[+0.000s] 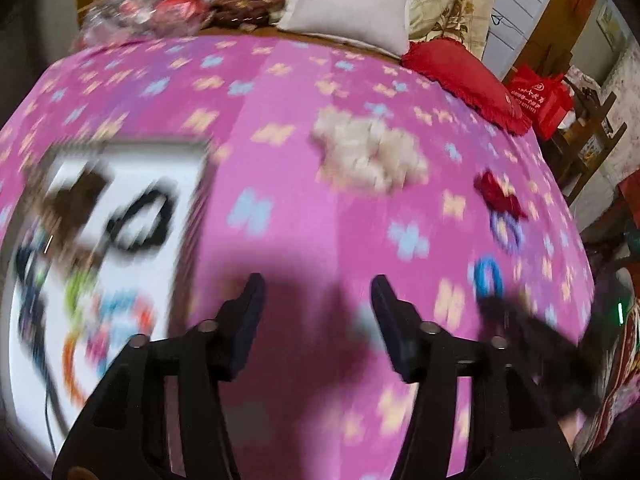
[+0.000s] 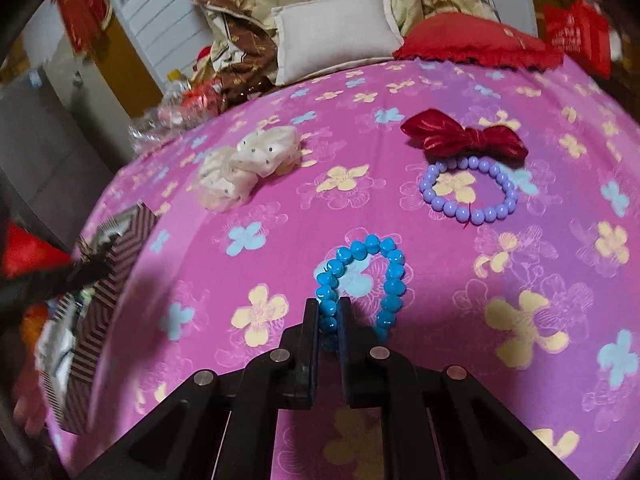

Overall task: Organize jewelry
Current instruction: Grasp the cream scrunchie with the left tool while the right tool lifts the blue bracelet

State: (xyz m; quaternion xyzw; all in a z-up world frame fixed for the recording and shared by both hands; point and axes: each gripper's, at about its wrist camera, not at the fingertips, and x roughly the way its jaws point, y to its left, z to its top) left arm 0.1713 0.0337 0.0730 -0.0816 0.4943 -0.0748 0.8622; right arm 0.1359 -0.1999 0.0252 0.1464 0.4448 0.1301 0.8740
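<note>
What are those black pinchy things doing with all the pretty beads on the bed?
Someone is tidying jewelry with a gripper in each hand. The right gripper is pinched shut on the blue bead bracelet, which lies on the pink flowered bedspread. The left gripper is open and holds nothing, near the white box that already has some pieces inside. A purple bead bracelet, a red bow and a cream dotted bow are not yet put away.
</note>
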